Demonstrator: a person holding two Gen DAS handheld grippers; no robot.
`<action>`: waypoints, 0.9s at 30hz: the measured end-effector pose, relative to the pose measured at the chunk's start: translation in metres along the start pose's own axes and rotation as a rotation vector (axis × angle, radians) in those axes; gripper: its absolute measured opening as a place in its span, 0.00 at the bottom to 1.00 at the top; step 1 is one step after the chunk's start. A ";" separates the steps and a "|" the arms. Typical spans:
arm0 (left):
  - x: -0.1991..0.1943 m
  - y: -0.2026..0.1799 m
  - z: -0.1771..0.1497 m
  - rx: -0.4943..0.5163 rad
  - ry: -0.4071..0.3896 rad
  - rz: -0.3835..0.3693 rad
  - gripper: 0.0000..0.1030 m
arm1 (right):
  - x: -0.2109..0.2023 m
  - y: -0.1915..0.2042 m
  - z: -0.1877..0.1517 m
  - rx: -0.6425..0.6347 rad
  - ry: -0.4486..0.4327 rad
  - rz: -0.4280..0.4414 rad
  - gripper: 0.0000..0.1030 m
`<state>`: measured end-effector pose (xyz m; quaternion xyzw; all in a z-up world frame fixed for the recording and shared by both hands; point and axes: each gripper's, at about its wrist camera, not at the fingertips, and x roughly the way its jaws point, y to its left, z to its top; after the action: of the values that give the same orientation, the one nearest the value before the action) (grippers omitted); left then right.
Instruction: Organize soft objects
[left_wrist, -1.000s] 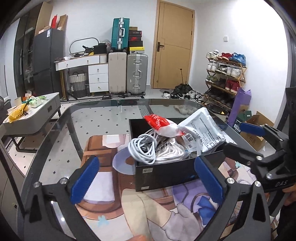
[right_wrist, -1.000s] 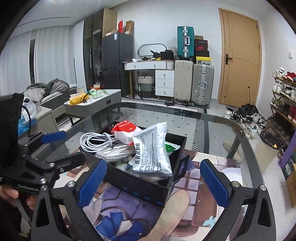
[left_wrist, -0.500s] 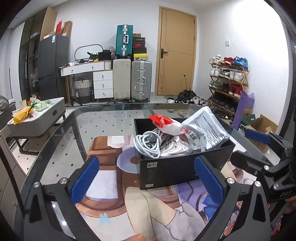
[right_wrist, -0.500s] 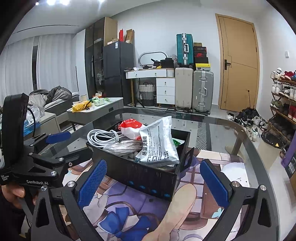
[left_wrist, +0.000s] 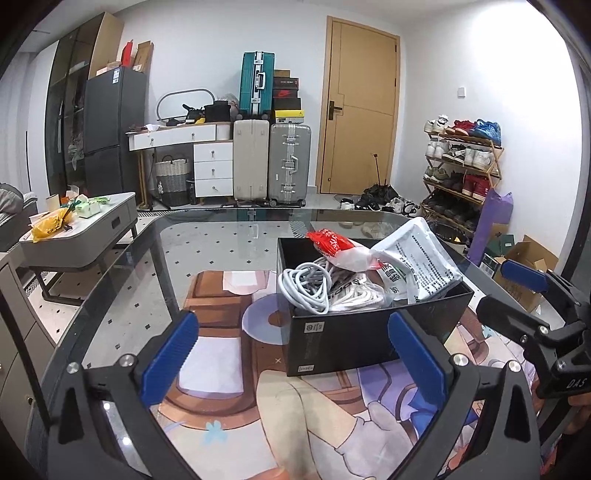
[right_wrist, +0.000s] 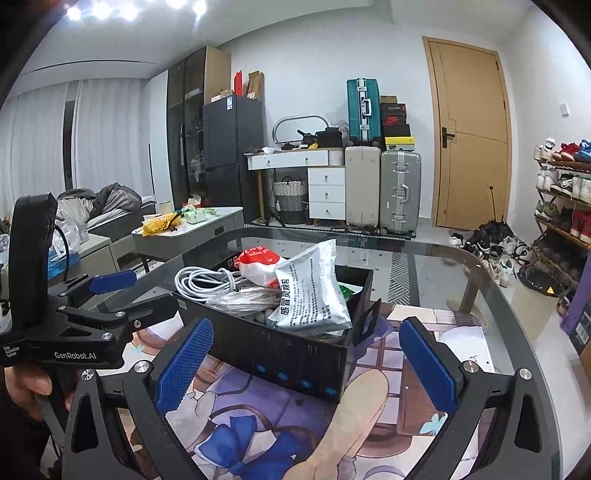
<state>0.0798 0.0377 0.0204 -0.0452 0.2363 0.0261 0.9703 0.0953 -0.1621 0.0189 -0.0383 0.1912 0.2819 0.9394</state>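
A black box (left_wrist: 354, 339) (right_wrist: 295, 354) stands on a printed mat on the glass table (left_wrist: 207, 243). It holds a coil of white cable (left_wrist: 306, 291) (right_wrist: 203, 280), a red and white bag (left_wrist: 340, 249) (right_wrist: 258, 264), a grey printed pouch (left_wrist: 421, 266) (right_wrist: 310, 295) and a clear bag of pale cord (right_wrist: 243, 297). My left gripper (left_wrist: 293, 350) is open and empty, held back from the box's near side. My right gripper (right_wrist: 308, 365) is open and empty, in front of the box's long side. Each gripper shows in the other's view.
The printed mat (right_wrist: 258, 417) covers the near table. A grey side table (left_wrist: 81, 229) with clutter stands left. Suitcases (left_wrist: 269, 162), a white desk, a door (left_wrist: 356, 110) and a shoe rack (left_wrist: 461, 166) line the far wall and right side.
Both grippers have drawn back and risen a little from the box, so it looks smaller and further. The box and its contents have not moved. Both grippers stay open.
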 end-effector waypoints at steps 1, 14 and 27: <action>0.000 0.000 0.000 0.001 0.000 0.000 1.00 | -0.001 0.001 0.000 -0.001 -0.006 -0.007 1.00; -0.009 -0.005 -0.001 0.018 -0.044 0.017 1.00 | -0.005 0.003 0.000 -0.007 -0.023 -0.032 1.00; -0.011 -0.005 0.000 0.012 -0.046 0.017 1.00 | -0.006 0.004 -0.001 -0.006 -0.024 -0.032 1.00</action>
<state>0.0705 0.0324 0.0253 -0.0370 0.2143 0.0339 0.9755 0.0887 -0.1619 0.0206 -0.0409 0.1786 0.2678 0.9459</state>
